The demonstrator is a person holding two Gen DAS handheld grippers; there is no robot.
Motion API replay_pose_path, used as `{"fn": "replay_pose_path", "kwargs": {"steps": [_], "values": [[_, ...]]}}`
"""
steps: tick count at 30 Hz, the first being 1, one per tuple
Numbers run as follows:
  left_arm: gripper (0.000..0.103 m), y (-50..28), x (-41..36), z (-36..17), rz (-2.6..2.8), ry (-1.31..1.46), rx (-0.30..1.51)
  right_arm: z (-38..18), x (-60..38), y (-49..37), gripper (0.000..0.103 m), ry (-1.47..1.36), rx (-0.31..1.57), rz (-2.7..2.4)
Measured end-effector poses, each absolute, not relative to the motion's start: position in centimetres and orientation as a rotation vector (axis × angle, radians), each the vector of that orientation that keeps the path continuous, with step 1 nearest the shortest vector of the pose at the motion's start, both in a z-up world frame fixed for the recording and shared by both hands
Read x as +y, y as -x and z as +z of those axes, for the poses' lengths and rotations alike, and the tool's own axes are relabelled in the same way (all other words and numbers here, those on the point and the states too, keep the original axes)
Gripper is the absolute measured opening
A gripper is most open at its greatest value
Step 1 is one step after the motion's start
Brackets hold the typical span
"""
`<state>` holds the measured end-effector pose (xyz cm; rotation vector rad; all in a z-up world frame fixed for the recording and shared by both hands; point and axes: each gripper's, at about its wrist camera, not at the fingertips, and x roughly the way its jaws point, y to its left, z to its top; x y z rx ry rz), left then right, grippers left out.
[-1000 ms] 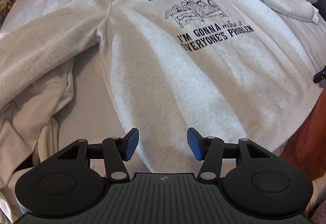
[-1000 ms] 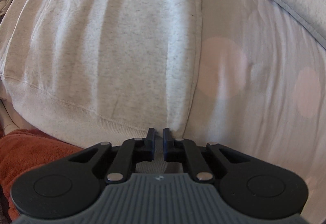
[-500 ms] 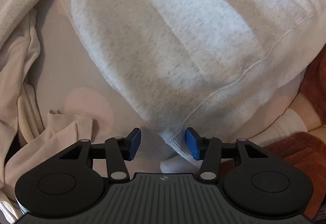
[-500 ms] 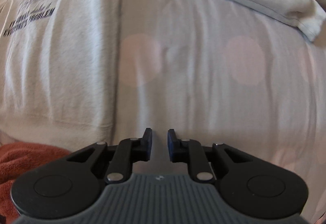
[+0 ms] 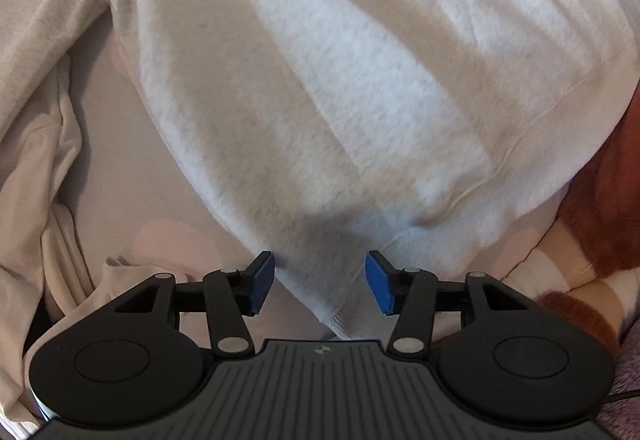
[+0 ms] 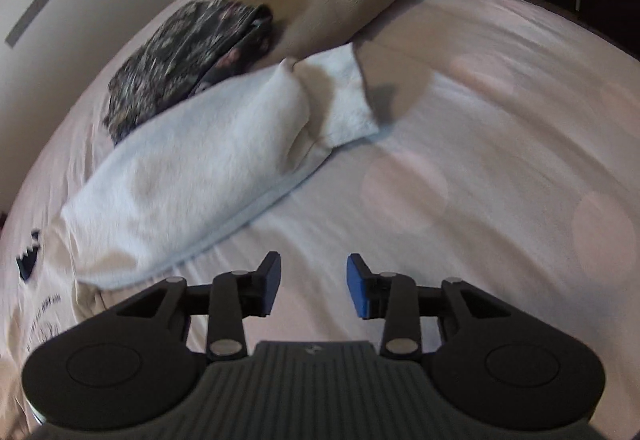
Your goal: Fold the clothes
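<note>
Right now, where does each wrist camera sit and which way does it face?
Left wrist: on the left gripper, looking steeply down at the light grey printed sweatshirt's hem corner, which lies between its opening jaws, untouched.
Right wrist: on the right gripper, angled down across the pink spotted bedsheet toward the sweatshirt's sleeve cuff; jaws opening, nothing between them.
Shared: the sweatshirt and bedsheet. No hand or sleeve of the person shows in either view.

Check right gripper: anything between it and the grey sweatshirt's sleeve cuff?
Nothing visible. Only bare pink dotted bedsheet separates the right gripper, jaws opening and empty, from the grey sweatshirt sleeve cuff.
</note>
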<state>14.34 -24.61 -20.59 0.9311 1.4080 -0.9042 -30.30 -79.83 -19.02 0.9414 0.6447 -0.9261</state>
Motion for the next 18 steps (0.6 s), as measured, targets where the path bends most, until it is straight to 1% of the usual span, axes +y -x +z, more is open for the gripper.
{"fn": "replay_pose_path", "kwargs": {"steps": [5,8,9,10,11,12,18], "values": [[0.049,-15.8,-26.7,-17.7,-0.891,-0.79,1.305,-19.9,-83.2,31.6,0.041,-1.066,0.459,-0.974],[0.049,-17.1,-29.2,-16.3,-0.866,-0.654,1.258,-21.4,-84.8,31.8,0.043,-1.143,0.368,-0.99],[0.049,-17.3,-29.9,-16.1,-0.861,-0.611,1.243,-21.8,-85.4,31.9,0.045,-1.168,0.336,-0.995],[0.049,-17.5,-30.4,-16.0,-0.856,-0.58,1.233,-22.3,-85.9,31.9,0.047,-1.183,0.317,-1.003],[0.049,-17.6,-30.9,-16.1,-0.852,-0.554,1.225,-22.8,-86.4,31.8,0.053,-1.197,0.298,-1.011],[0.049,-17.6,-31.4,-16.3,-0.846,-0.537,1.219,-23.2,-86.9,31.7,0.056,-1.202,0.285,-1.02],[0.049,-17.1,-34.1,-17.9,-0.826,-0.53,1.179,-25.5,-89.8,30.9,0.055,-1.225,0.244,-1.05]]}}
